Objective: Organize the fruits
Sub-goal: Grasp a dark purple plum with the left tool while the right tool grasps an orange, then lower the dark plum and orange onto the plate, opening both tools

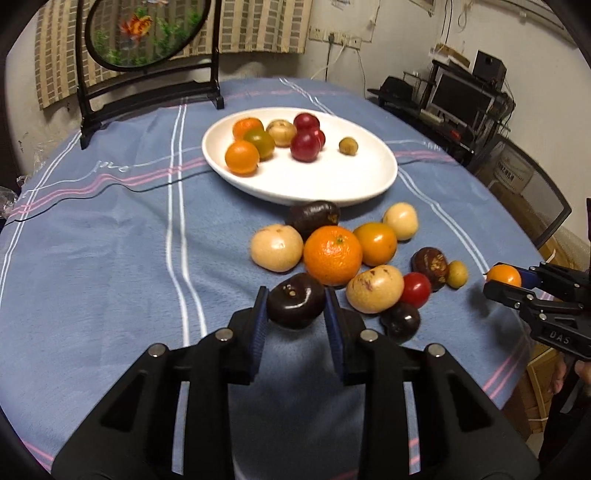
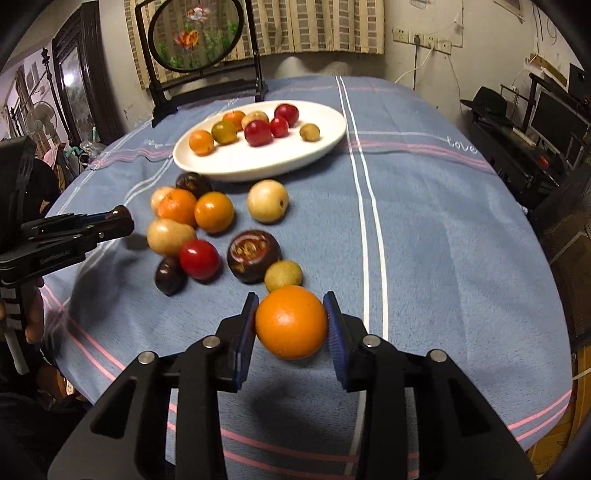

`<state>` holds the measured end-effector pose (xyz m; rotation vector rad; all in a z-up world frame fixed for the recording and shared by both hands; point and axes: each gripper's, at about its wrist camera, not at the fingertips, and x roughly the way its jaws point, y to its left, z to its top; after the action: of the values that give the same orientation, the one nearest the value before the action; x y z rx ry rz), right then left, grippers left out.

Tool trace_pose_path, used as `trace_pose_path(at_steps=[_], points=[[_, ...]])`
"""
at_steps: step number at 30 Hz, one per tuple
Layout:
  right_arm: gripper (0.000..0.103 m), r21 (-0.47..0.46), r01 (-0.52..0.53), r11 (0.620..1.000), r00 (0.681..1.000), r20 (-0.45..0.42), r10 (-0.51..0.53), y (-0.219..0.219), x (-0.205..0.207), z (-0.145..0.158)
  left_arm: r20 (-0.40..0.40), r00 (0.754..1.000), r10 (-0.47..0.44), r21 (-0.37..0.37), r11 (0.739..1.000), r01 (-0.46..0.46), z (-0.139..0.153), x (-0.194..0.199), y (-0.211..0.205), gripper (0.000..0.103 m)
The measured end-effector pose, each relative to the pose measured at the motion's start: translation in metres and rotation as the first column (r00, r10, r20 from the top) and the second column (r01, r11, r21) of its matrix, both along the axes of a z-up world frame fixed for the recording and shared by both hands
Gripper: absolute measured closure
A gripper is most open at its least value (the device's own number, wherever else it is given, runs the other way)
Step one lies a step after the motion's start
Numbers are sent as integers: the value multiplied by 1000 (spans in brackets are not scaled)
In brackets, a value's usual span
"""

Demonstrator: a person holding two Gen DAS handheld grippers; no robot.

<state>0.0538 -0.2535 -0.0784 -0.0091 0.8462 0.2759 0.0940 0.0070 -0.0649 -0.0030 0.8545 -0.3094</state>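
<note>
The left tool (image 1: pixel 295 306) pinches a dark purple fruit (image 1: pixel 295 304), round and glossy with a small pale stem scar, between its ribbed blue pads (image 1: pixel 259 325); the fruit hangs just above the cloth, casting a soft shadow. The right tool (image 2: pixel 291 323) is clamped on a smooth orange fruit (image 2: pixel 291 322), its matte skin finely dimpled, also clear of the cloth.

The worktop (image 2: pixel 443 258) is round and covered in a fuzzy blue cloth with white and pink stripes. A loose cluster of fruit (image 1: pixel 354 258) lies on it near the white oval plate (image 1: pixel 325 184): a pebbly orange, smooth pale yellow rounds, a shiny red one, dull maroon ones with rough brown patches. The glazed plate carries a few more, orange, red, greenish and tan.

Behind the plate stands a black-framed oval screen (image 1: pixel 147 33) with a goldfish picture, its top cut off in the left wrist view. The holder's fingers show only in part at the frame edges, and the far fruits are blurred.
</note>
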Motion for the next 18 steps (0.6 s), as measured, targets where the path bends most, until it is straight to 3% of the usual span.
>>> trace_pose_path(at_steps=[10, 18], points=[[67, 30, -20, 999, 1000, 14, 19, 4, 1, 13, 31, 999, 19, -33, 999, -18, 23, -3, 12, 73], [67, 2, -58, 998, 995, 82, 58, 12, 51, 38, 34, 999, 15, 1, 1000, -15, 47, 55, 2, 73]])
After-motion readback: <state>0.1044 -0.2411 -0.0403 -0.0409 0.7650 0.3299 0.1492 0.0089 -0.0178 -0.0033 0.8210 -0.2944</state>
